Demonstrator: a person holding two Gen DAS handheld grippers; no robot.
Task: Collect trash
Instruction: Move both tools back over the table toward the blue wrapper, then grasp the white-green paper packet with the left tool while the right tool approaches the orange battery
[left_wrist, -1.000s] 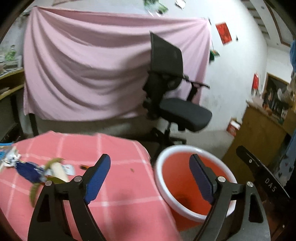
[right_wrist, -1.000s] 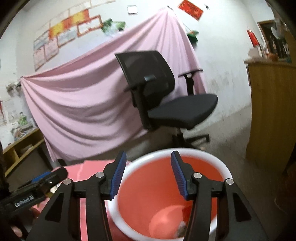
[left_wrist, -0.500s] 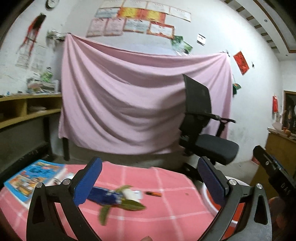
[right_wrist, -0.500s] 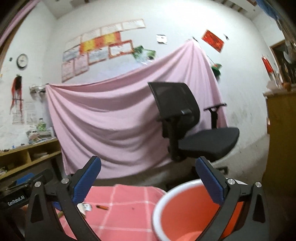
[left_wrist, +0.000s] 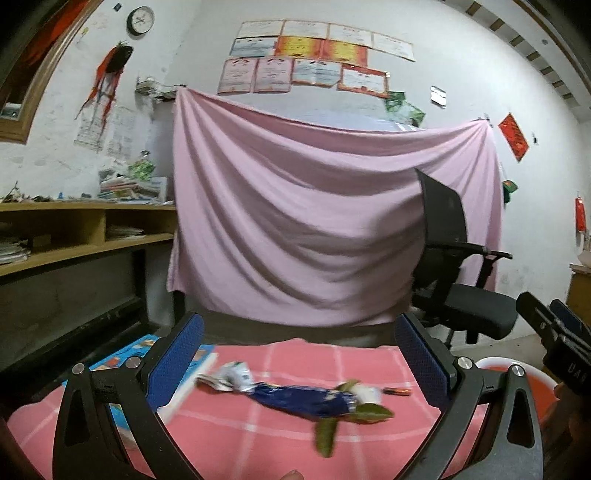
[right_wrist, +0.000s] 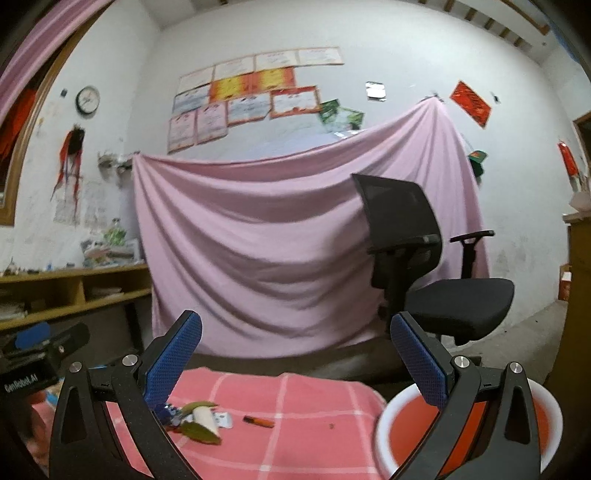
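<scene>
From the left wrist camera, a pink sheet (left_wrist: 325, 229) hangs on the far wall with an office chair (left_wrist: 458, 280) to its right, and a table under a pink checked cloth (left_wrist: 258, 435) fills the near ground. On the cloth lie a crumpled blue wrapper (left_wrist: 303, 400), green leaves (left_wrist: 354, 415), a scrap of white paper (left_wrist: 231, 376) and a small orange stick (left_wrist: 397, 391); a book (left_wrist: 122, 363) sits at the left edge. The left gripper (left_wrist: 299, 362) is held level above the table with its jaws wide apart and nothing between them, the wrapper lying just beyond. I judge this to be the approach for a pick: next it should drop and close on the wrapper.

From the right wrist camera the same sheet and chair stand behind. The red bucket (right_wrist: 406, 406) with a white rim sits low on the right, beside the table edge. The leaves, paper and orange stick lie on the cloth left of centre. The right gripper (right_wrist: 295, 362) is also spread wide and empty, level, partly over the bucket, well apart from the trash.
</scene>
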